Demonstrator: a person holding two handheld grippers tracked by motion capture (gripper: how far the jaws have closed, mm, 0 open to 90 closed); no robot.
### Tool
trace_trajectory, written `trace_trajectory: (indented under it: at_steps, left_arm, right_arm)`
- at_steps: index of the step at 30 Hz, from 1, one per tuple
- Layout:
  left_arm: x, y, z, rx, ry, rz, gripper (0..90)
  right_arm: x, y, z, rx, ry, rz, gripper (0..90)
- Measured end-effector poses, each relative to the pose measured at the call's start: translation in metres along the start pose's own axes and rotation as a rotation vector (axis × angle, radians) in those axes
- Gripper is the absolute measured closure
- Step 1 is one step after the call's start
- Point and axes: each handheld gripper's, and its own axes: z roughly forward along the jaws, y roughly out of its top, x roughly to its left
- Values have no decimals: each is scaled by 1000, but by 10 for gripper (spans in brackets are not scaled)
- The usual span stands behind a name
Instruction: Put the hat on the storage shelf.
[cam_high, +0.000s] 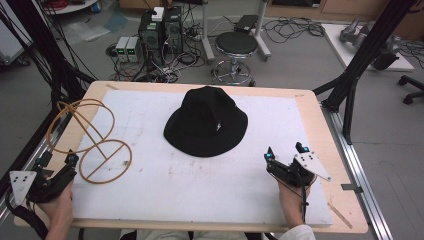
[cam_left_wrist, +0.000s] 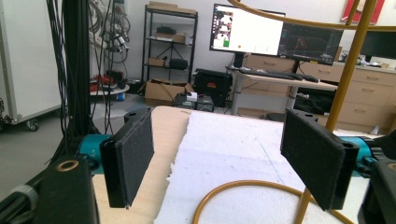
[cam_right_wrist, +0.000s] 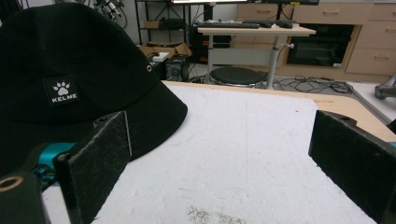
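Item: black bucket hat, lying brim-down on the white mat, centre of the high view, slightly above the middle. Crown up; small white logo patch on its side. No clear long axis, since the brim is nearly round.

Item: right gripper, lower right of the high view, held by a hand at the mat's near edge. Jaws spread wide, nothing between them. Points toward the top of the frame; the hat lies up and to the left of its tips, near but apart. In the right gripper view the hat sits at the left, brim edge reaching just past the left jaw, with bare mat ahead between the jaws.

Item: left gripper, lower left of the high view. Jaws wide apart, empty. Just beside the gold wire hat stand, whose base ring curves under and between the jaws in the left gripper view.

Judgement: right gripper is nearer the hat; left is nearer the stand. Reaching the brim calls for a swing leftward.
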Motion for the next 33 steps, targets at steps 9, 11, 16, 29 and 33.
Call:
trace_trajectory:
  at_steps: [9, 11, 16, 29, 33]
  left_arm:
    - [0, 0, 1, -1, 1, -3, 258]
    - [0, 0, 1, 0, -1, -2, 258]
    - [-2, 0, 2, 0, -8, 2, 258]
    - [2, 1, -3, -9, 14, 0, 258]
    - [1, 1, -2, -10, 12, -2, 258]
  right_arm:
    - [0, 0, -1, 4, 0, 2, 48]
    - [-1, 0, -1, 3, -1, -2, 48]
    - [-2, 0, -2, 5, -6, 9, 48]
    - [-4, 0, -4, -3, -11, 17, 48]
    - [-4, 0, -4, 3, -13, 24, 48]
